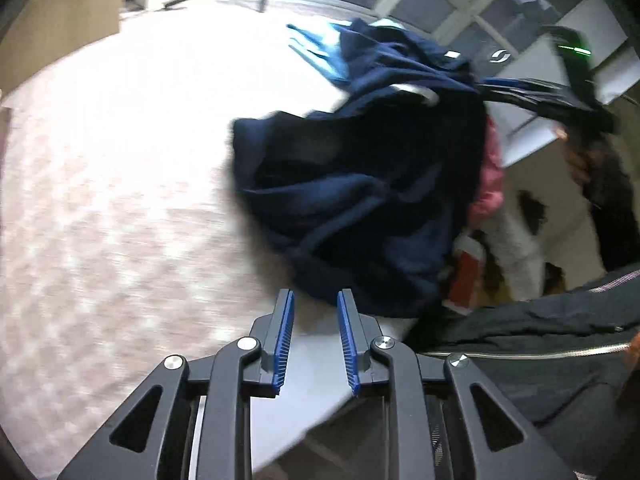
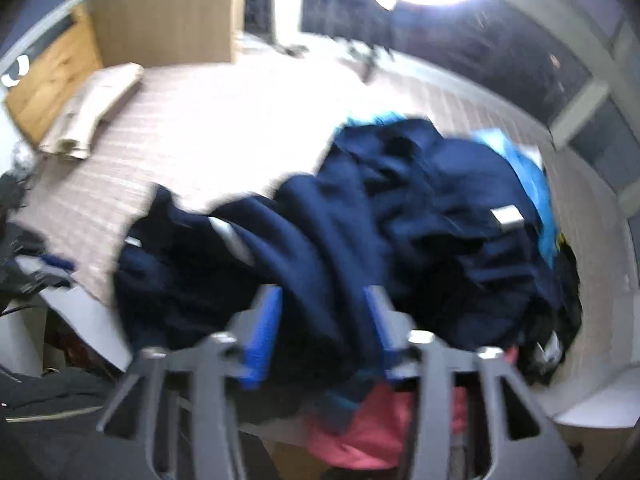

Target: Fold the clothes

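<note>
A crumpled navy garment (image 1: pixel 360 200) with grey reflective strips lies heaped at the table's right edge and fills the middle of the right wrist view (image 2: pixel 400 220). My left gripper (image 1: pixel 315 294) is open just short of its near hem, with nothing between the blue pads. My right gripper (image 2: pixel 322 292) is blurred; its fingers stand wide apart astride a thick fold of the navy cloth. From the left wrist view the right gripper (image 1: pixel 486 86) reaches into the garment's top from the right.
A pale checked cloth covers the table (image 1: pixel 100 200). A light blue garment (image 1: pixel 320 48) lies behind the navy one and a pink one (image 2: pixel 360 440) under it. Folded beige cloth (image 2: pixel 92 116) sits far left. A person's dark zipped jacket (image 1: pixel 540 340) is close by.
</note>
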A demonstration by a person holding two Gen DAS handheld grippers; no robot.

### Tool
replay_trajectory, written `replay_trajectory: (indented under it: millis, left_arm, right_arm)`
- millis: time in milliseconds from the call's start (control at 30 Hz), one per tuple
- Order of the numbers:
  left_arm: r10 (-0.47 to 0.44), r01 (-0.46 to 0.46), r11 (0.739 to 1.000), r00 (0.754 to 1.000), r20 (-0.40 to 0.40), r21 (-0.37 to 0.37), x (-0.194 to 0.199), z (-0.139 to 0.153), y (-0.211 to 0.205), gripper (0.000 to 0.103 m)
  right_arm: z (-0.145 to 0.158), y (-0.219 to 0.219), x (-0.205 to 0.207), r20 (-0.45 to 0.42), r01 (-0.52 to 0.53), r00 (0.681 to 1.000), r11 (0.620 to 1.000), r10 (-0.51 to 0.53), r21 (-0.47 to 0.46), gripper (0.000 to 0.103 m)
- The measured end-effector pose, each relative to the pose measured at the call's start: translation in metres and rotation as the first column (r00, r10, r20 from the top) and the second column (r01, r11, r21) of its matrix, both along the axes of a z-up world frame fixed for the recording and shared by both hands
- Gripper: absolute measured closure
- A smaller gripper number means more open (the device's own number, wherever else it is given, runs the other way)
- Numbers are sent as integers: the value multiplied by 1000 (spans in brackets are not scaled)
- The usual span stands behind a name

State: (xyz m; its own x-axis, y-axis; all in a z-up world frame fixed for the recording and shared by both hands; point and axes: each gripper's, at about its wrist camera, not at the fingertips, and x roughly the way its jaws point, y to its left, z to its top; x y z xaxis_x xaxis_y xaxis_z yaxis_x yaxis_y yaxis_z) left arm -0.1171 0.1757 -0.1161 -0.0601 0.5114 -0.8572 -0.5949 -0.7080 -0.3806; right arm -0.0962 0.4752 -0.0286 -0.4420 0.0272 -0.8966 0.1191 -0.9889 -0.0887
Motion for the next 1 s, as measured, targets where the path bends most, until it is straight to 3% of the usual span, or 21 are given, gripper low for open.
replay_trajectory:
  millis: [33,133,167,233,367,500,600,633,667,733,867,1000]
  left_arm:
    - [11,-11,1000,1000,-12,-7,-5,1,-5,82]
    - [34,-35,999,999,-23,-14,-21,-1,-15,82]
    - [36,-37,999,999,-30,-17,-23,-1,-18,82]
    - [32,-32,999,999,-45,-14,-29,1,-24,82]
    - [7,-6,1000,998,-63,12,-39,3,-29,82]
    - [-32,34,999,997,-74,22,-52,3,-27,82]
    - [-47,49,999,995,-82,21,-57,4,-28,82]
    - [-52,54,998,995,-86,22,-59,6,-28,82]
    - [-56,59,998,994,-94,22,-61,8,-28,82]
    - [-65,68,998,992,-111,20,-64,12,-27,82]
    - [-101,106,994,986,-131,31,-72,19,-15,82]
    - [-176,183,982,974,-141,45,-78,23,17,82]
  right_arm:
    - [0,-12,3,-10,-20,1000,1000,20,15,43]
    - [-10,-20,5,-14,1,1000,982,2,190,43]
    - [-14,-13,4,9,34,999,981,-36,189,43]
    - [-19,-2,4,81,78,993,994,-85,82,43]
    - [-35,-41,10,129,4,991,976,25,-220,43]
    - [-91,-97,-5,165,-76,980,977,109,-197,43]
    - [-128,-120,-13,217,-104,968,987,129,-125,44]
    - [-131,-120,-12,226,-101,965,986,130,-135,64]
    - [-129,-116,-10,232,-92,964,983,127,-156,98]
    - [-113,-99,0,219,-54,971,982,93,-179,98]
    - [-35,-29,44,94,95,992,983,-80,-160,98]
    - [39,41,89,-33,256,964,957,-262,-137,98]
